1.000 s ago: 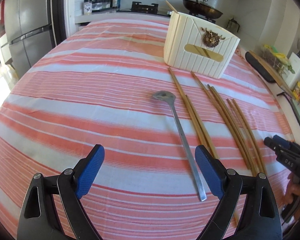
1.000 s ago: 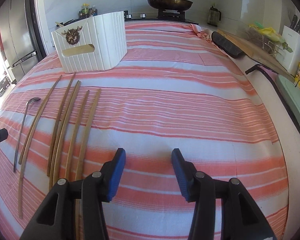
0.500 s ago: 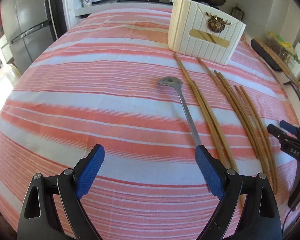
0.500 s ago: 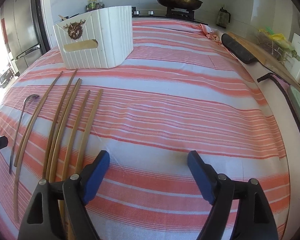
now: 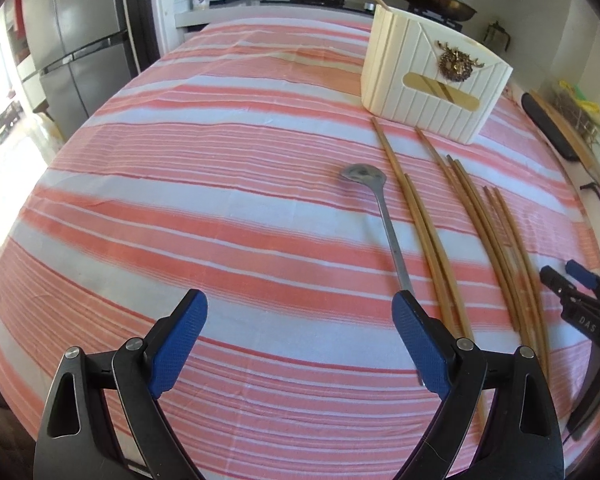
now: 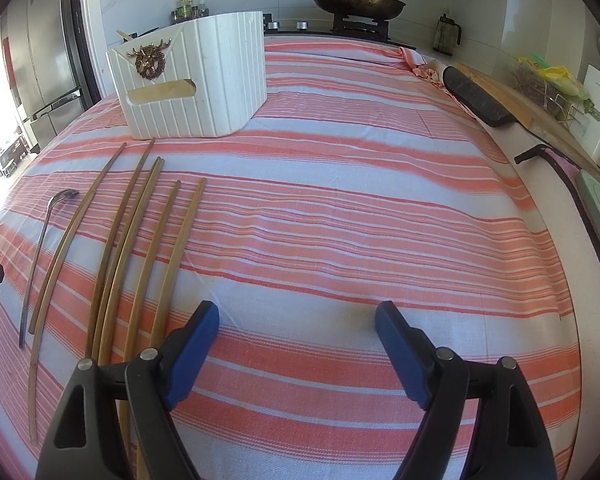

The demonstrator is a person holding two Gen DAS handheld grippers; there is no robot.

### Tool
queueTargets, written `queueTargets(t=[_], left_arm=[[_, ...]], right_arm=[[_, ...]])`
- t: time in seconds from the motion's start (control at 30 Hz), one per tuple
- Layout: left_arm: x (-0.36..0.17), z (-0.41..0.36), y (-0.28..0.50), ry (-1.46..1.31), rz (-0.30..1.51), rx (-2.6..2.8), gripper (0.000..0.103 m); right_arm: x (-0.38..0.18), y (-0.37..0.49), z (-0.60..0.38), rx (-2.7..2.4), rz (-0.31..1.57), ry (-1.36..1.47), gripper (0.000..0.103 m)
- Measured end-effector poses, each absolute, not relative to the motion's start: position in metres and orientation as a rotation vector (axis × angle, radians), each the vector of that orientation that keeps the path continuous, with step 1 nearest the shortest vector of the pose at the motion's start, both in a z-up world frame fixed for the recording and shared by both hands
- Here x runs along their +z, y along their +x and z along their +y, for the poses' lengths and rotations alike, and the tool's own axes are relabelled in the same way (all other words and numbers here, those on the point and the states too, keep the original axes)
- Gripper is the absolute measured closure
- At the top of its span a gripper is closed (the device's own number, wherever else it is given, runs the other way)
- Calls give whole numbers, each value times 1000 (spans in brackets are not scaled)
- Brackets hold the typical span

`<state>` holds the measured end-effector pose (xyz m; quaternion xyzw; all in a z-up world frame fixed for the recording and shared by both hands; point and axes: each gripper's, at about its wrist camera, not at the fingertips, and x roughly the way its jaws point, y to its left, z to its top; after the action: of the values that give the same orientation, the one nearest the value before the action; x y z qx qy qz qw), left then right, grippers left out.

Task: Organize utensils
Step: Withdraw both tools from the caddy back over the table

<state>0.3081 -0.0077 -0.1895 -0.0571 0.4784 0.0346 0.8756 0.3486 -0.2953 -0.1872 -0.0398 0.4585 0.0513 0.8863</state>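
Note:
A metal spoon lies on the striped cloth, bowl pointing away. Several long wooden chopsticks lie to its right, in front of a white ribbed holder box with a stick inside. My left gripper is open and empty, its right finger over the spoon's handle end. My right gripper is open and empty, just right of the chopsticks. The spoon and box also show in the right wrist view. The right gripper's tip shows in the left wrist view.
The table has a red and white striped cloth. A black tray and a wooden board lie at its right edge. A pan sits on the stove behind. A fridge stands at the far left.
Both grippers have moved forward over the table towards the box. The right gripper's jaws have opened wider. The left finger now covers the spoon's handle end.

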Motion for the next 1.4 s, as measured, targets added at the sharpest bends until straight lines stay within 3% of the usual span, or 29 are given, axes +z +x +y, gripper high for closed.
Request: queueTargets(t=[1.03, 1.4], left_arm=[[-203, 35, 269, -232, 1004, 0, 7], [-192, 0, 317, -250, 1009, -79, 7]], right_arm=[[-188, 349, -295, 107, 953, -82, 21], [-188, 349, -295, 108, 953, -82, 21]])
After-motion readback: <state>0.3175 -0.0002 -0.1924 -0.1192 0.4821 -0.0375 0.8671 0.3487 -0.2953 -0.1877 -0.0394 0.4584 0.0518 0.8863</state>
